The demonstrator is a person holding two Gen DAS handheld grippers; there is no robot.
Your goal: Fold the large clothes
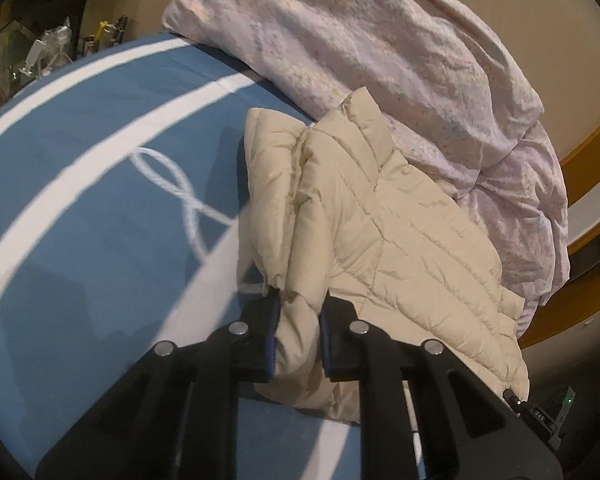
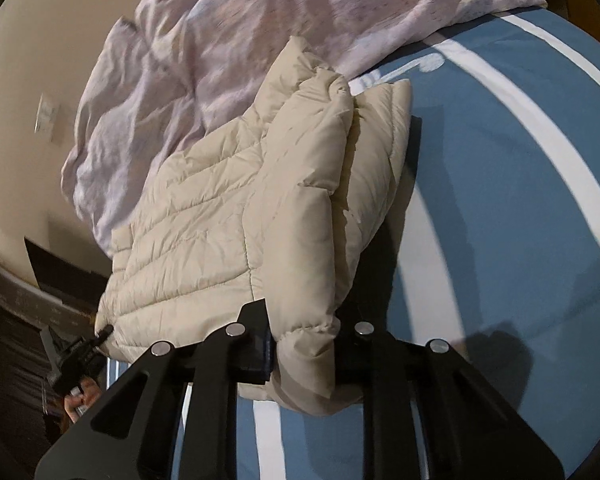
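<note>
Cream quilted puffer jacket (image 1: 400, 240), folded, sleeves pinched by both tongs

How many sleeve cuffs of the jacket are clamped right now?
2. One cuff sits between the left gripper fingers; the other cuff is pinched in the right gripper. Both sleeves lie folded over the jacket body on the blue bed.

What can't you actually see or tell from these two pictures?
- Jacket front, zipper side: folded under, both views.
- Sleeve cuff inside the left gripper: fingers cover it.
- Right gripper: sleeve hides its far finger.
- Bedsheet under the jacket and the quilt: covered.
- Clutter at the top left, left view: dark and too small.
- Person: only a bit of hand at the right view's edge.
</note>
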